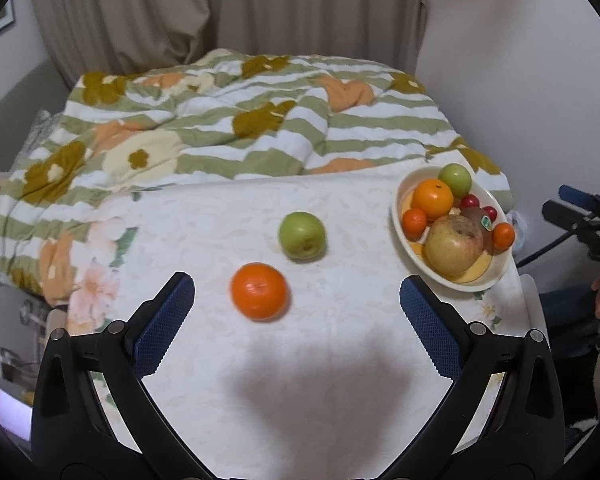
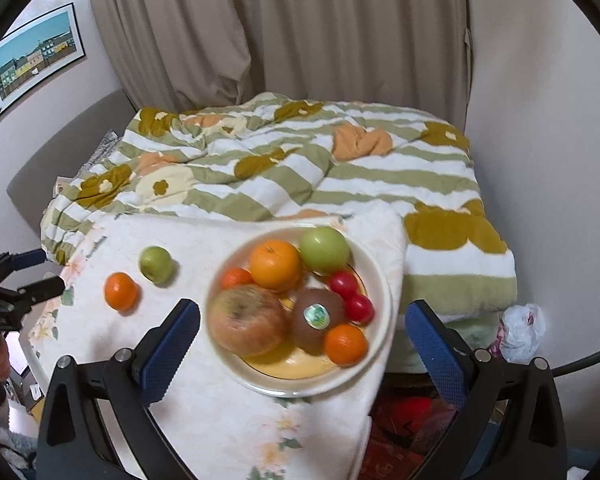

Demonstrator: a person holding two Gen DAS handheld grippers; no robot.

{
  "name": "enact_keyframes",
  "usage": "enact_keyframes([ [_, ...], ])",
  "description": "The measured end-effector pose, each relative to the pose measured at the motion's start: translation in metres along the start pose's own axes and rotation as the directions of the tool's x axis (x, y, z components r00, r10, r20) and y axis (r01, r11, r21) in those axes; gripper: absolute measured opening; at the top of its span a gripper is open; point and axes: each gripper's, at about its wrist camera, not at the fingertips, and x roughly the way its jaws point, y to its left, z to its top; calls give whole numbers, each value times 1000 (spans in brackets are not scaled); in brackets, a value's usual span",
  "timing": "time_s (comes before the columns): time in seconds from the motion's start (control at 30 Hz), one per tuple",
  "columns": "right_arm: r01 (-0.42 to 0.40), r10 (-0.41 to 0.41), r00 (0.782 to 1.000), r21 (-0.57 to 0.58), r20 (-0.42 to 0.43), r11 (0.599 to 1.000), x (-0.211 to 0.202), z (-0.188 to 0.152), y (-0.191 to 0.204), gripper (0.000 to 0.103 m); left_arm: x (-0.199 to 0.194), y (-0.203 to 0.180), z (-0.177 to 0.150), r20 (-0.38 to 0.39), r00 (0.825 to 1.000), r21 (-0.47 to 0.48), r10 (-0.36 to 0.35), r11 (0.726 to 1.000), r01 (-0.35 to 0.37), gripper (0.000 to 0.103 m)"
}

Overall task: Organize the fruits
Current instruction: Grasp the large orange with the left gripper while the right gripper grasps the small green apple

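On the white floral tablecloth [image 1: 340,360] lie a loose orange [image 1: 260,291] and a green apple [image 1: 302,235]. My left gripper [image 1: 297,281] hangs open above them, nothing between its blue pads. The cream plate [image 2: 380,280] near the table's right edge holds a large yellow-red apple [image 2: 247,322], a stickered kiwi [image 2: 318,318], an orange [image 2: 275,264], a green apple [image 2: 325,249], red tomatoes [image 2: 350,296] and small oranges. My right gripper [image 2: 303,306] stands wide open above the plate, holding nothing. In the right wrist view the loose orange [image 2: 121,291] and apple [image 2: 156,264] sit left of the plate.
A striped, flowered quilt [image 1: 228,132] covers the bed behind the table. A crumpled plastic bag [image 2: 522,330] lies to the right below the quilt. The table edge drops off just right of the plate. Curtains [image 2: 284,32] hang at the back.
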Motion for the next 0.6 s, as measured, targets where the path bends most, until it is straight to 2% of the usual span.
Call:
enact_keyframes([
  [0.27,-53,53,999,-13,-8,998,-7,18,46,103,-10,35,-9,-16,999,-14,38,999,-38,103],
  [0.6,-20,19,997,-19,-73,1000,25,30,98,103,6,70,-6,-68,996,70,-54,996,59,103],
])
